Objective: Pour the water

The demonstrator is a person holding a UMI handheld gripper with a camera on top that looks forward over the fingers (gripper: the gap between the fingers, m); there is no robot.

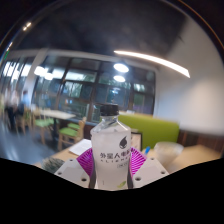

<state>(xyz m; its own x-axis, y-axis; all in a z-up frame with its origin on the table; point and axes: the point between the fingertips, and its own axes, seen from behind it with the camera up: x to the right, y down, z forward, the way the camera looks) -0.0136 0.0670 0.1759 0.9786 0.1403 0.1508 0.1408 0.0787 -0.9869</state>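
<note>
Dim indoor seating space, with a long ceiling light (150, 63) glowing overhead, dark glass partitions (90, 85) behind, chairs and small tables (45, 120) to one side and a yellow-green sofa (155, 128) on the other. A person (24, 103) stands far off by the windows.

At centre, a clear plastic water bottle (111, 150) with a black cap (109, 109) stands upright and fills the foreground. Its white label (113, 162) carries dark Chinese characters, too small to read with certainty, above a green band.

The gripper (112, 172) holds the bottle between its two fingers, whose magenta pads (139, 160) show on either side of the label and appear to press against its body; the fingers are parted only by the bottle's width. A pale bowl (167, 152) sits on the table (195, 156) beyond the fingers, beside the bottle.
</note>
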